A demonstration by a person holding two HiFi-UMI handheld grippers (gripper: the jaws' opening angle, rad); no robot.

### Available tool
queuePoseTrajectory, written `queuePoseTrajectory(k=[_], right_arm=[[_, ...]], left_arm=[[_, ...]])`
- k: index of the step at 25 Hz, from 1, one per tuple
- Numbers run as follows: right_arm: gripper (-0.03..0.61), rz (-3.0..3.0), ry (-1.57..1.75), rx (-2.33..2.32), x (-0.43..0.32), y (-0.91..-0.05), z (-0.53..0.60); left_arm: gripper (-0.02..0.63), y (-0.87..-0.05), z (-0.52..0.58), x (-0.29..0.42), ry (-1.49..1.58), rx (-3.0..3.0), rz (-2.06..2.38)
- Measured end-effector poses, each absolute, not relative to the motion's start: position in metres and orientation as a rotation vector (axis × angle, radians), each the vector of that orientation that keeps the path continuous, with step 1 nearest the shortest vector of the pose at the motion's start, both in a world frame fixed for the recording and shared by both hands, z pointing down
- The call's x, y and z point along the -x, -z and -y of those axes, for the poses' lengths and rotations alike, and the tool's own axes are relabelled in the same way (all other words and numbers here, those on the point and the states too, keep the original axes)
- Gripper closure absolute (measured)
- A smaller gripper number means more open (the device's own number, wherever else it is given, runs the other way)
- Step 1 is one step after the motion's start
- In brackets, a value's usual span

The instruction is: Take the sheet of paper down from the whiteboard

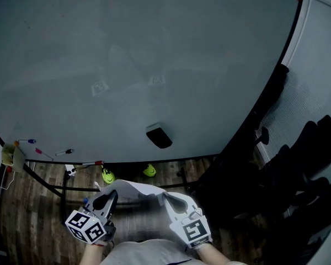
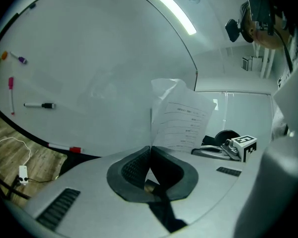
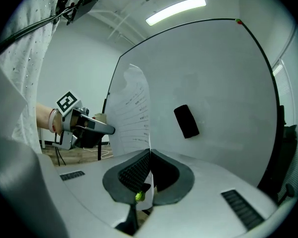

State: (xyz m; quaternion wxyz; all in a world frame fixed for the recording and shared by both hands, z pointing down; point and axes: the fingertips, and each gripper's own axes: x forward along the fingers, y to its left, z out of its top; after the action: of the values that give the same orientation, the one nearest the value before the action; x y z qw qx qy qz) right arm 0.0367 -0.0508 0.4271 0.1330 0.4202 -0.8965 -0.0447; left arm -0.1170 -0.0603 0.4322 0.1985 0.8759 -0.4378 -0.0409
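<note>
Low in the head view, close to the person's body, the left gripper [image 1: 106, 201] and right gripper [image 1: 175, 202] hold the sheet of paper [image 1: 137, 191] between them, clear of the whiteboard [image 1: 154, 65]. The sheet's near part is blurred there. Only the gripper views show each pair of jaws pressed together on an edge of the paper, and lines of print too small to read. Farther off, two yellow-green things [image 1: 107, 176] on the floor cannot be made out. Markers [image 1: 63, 152] sit at the board's lower left, and a black eraser [image 1: 159, 137] clings higher up.
</note>
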Motion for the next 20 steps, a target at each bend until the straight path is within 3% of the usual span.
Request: queuePoseTrajectory(k=[20], right_arm=[[0.56, 2.605, -0.015, -1.205, -0.058, -0.44, -0.012]], left_arm=[[0.598, -0.443, -0.012, 0.101, 0.063, -2.382, 1.24]])
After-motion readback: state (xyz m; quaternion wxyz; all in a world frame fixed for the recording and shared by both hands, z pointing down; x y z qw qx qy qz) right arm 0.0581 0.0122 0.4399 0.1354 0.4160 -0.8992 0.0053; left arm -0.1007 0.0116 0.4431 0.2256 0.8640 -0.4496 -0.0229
